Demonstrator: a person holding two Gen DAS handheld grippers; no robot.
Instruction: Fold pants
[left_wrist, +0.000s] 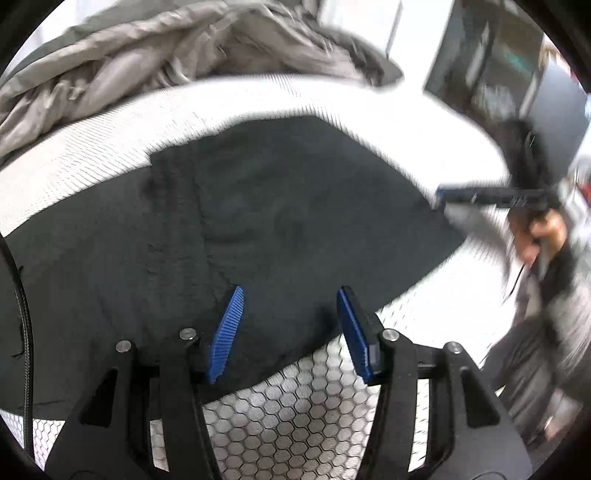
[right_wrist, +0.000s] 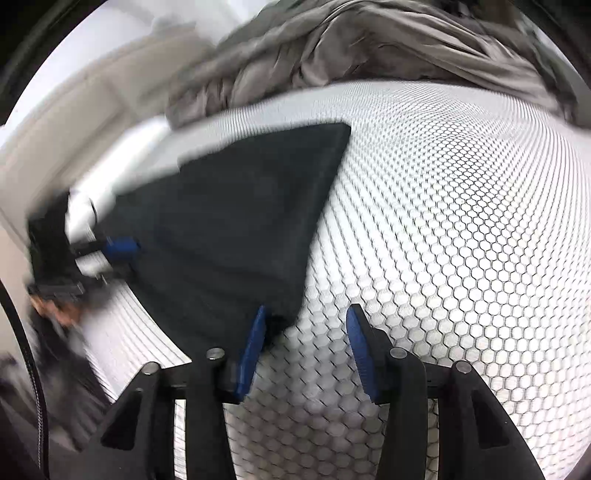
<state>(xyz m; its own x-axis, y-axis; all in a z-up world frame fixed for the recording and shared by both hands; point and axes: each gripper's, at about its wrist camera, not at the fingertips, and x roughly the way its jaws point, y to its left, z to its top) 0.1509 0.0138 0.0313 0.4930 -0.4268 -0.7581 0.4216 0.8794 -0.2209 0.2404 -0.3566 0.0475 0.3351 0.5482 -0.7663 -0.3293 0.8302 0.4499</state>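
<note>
Honeycomb-patterned bed (right_wrist: 443, 221), dark pants (left_wrist: 277, 221) flat beneath left gripper (left_wrist: 290, 332) and right gripper (right_wrist: 304, 354), jaws spread, empty.

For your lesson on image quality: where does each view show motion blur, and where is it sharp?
Left wrist view: the right gripper and hand smear at the right edge; the left gripper is crisp. Right wrist view: the dark pants blur leftward; the honeycomb mattress stays sharp.
</note>
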